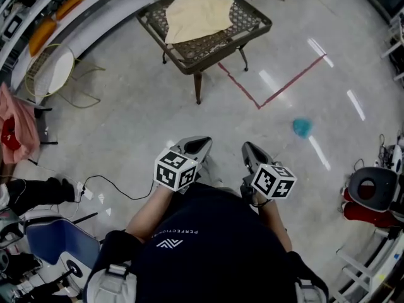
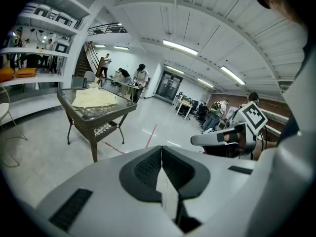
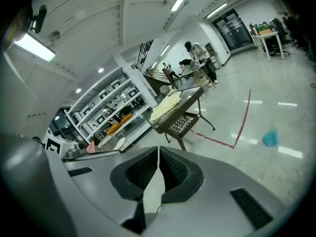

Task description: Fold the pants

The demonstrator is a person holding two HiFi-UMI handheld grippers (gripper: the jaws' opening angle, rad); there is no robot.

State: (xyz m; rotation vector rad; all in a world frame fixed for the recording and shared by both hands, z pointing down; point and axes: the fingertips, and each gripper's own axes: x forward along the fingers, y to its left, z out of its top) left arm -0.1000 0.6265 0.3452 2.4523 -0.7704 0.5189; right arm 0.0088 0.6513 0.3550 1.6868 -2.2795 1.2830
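Glossy grey workshop floor (image 1: 126, 112), red tape line (image 1: 278, 90) across it. Well ahead, a wicker counter (image 1: 249, 27) carrying the cream pants (image 1: 201, 12), lying loosely heaped, not yet folded, probably set there for folding at working height. Low before the body, left gripper (image 1: 202, 142) and right gripper (image 1: 247, 147), side by side, both well apart from the cloth. Fingers of each pressed together on nothing; probably no reason to spread them this far off.
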